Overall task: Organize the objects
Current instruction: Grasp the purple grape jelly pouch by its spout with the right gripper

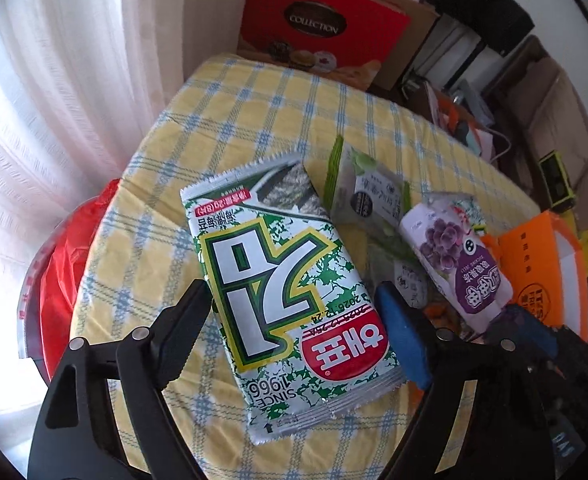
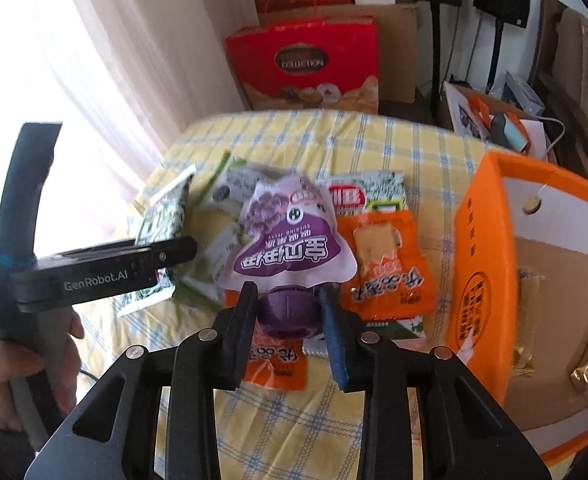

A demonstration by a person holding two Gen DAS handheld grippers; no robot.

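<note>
My left gripper (image 1: 294, 300) is shut on a green-and-white seaweed packet (image 1: 290, 280) and holds it above the yellow checked tablecloth (image 1: 254, 104). My right gripper (image 2: 288, 296) is shut on the purple cap of a grape jelly pouch (image 2: 290, 236), held above the table; the pouch also shows in the left wrist view (image 1: 454, 256). The left gripper's body (image 2: 106, 268) and the seaweed packet (image 2: 162, 220) show at the left of the right wrist view. An orange box (image 2: 478, 280) stands open at the right with several wrapped snacks inside.
On the cloth (image 2: 374, 136) lie orange snack packets (image 2: 390, 264), another seaweed packet (image 2: 366, 192) and a green-white packet (image 1: 366, 200). A red gift box (image 2: 306, 68) and cartons stand behind the table. A red bag (image 1: 66, 264) hangs at the left edge.
</note>
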